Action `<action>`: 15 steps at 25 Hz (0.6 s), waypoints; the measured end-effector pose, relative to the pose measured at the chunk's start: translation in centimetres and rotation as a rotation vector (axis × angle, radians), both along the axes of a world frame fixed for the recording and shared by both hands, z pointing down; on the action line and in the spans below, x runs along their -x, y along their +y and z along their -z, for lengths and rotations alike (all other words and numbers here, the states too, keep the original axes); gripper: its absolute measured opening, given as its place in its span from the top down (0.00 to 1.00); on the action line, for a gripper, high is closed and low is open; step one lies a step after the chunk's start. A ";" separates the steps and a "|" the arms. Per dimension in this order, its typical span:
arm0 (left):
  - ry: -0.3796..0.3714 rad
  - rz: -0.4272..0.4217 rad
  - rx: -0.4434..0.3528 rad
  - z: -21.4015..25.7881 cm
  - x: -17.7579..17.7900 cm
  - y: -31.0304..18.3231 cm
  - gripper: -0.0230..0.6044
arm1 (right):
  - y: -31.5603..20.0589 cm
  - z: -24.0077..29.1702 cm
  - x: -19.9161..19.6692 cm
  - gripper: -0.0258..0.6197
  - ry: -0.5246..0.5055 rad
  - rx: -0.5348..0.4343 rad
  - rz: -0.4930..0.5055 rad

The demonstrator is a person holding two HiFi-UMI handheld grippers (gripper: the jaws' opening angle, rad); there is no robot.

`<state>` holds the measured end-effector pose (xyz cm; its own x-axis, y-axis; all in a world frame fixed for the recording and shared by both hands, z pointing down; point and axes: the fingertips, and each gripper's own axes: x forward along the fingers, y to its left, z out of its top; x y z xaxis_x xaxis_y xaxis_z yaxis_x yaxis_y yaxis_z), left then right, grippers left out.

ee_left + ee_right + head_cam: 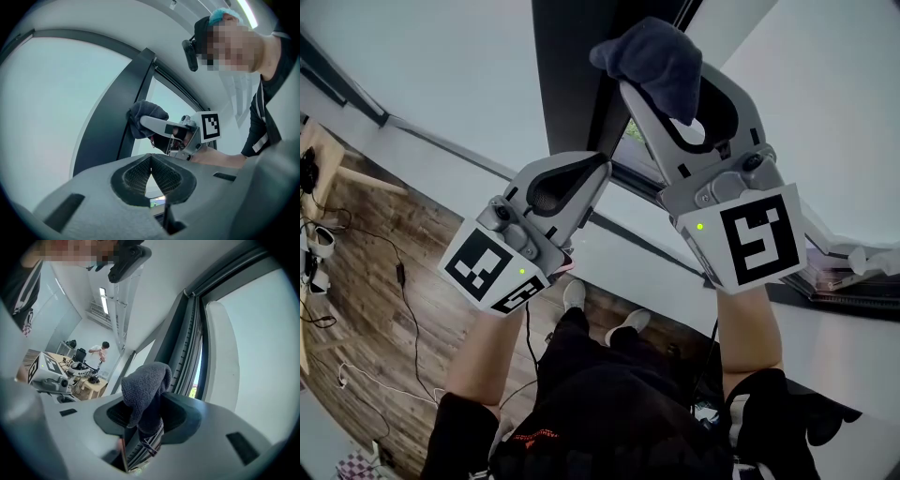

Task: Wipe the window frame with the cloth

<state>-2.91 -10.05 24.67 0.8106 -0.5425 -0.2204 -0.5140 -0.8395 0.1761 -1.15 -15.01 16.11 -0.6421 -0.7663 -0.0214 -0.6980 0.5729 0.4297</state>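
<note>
The left gripper (151,161) has its jaws pressed together with nothing between them; its own view shows this plainly, while the head view gives only its flank, near the dark window frame (572,84) and above the wooden floor (394,300). Only the left gripper view shows the dark grey cloth (146,112) lying against the frame's upright edge. The right gripper (146,416) is clamped on that cloth, which bunches up out of its jaws, and its view alone takes in a desk (91,386) and a distant person (101,350) at its left. In the head view the cloth covers the right jaw tips. In the right gripper view its lower end drops out of sight between the jaws, and contact with the frame cannot be judged there
</note>
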 end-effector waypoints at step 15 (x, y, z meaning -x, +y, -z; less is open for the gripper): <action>-0.017 0.013 0.078 -4.0 0.4 0.4 0.93 | -0.1 -6.5 0.0 0.72 -0.026 0.123 0.002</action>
